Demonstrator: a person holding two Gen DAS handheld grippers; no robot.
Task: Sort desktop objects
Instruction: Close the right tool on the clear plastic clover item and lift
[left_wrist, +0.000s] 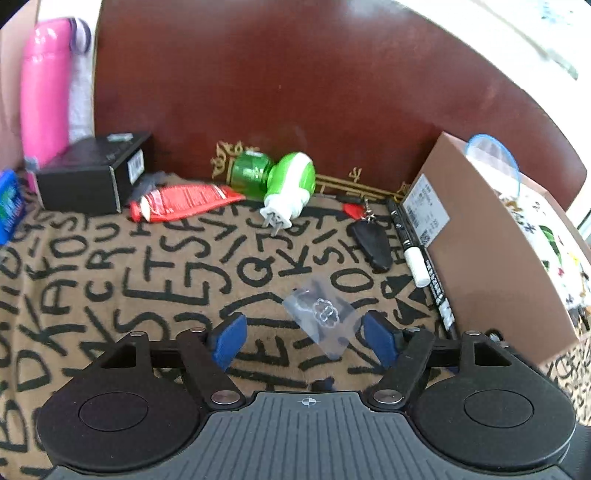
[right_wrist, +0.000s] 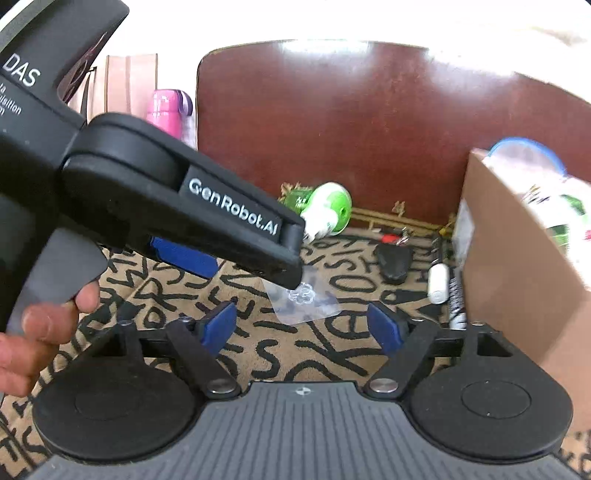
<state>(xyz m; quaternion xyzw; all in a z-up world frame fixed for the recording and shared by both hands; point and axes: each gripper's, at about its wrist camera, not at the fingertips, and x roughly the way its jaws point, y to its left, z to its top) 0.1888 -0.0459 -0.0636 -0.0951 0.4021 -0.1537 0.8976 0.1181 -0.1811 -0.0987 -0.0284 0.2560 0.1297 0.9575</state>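
Note:
A small clear plastic bag with a clear flower-shaped piece (left_wrist: 322, 315) lies on the letter-patterned cloth (left_wrist: 110, 280). My left gripper (left_wrist: 304, 341) is open, its blue pads either side of the bag's near end, just above the cloth. In the right wrist view the same bag (right_wrist: 304, 297) lies ahead of my open, empty right gripper (right_wrist: 303, 326). The left gripper's black body (right_wrist: 207, 225) crosses that view from the upper left, its tip over the bag. Other objects: a green-and-white plug-in (left_wrist: 284, 184), a red tube (left_wrist: 184, 202), a black key fob (left_wrist: 371, 240), a marker (left_wrist: 415, 258).
A brown cardboard box (left_wrist: 491, 254) stands at the right, holding printed items and a blue-rimmed lid (left_wrist: 493, 155). A black box (left_wrist: 92, 177) and a pink bottle (left_wrist: 42, 96) are at the left. A dark red chair back (left_wrist: 295, 92) rises behind.

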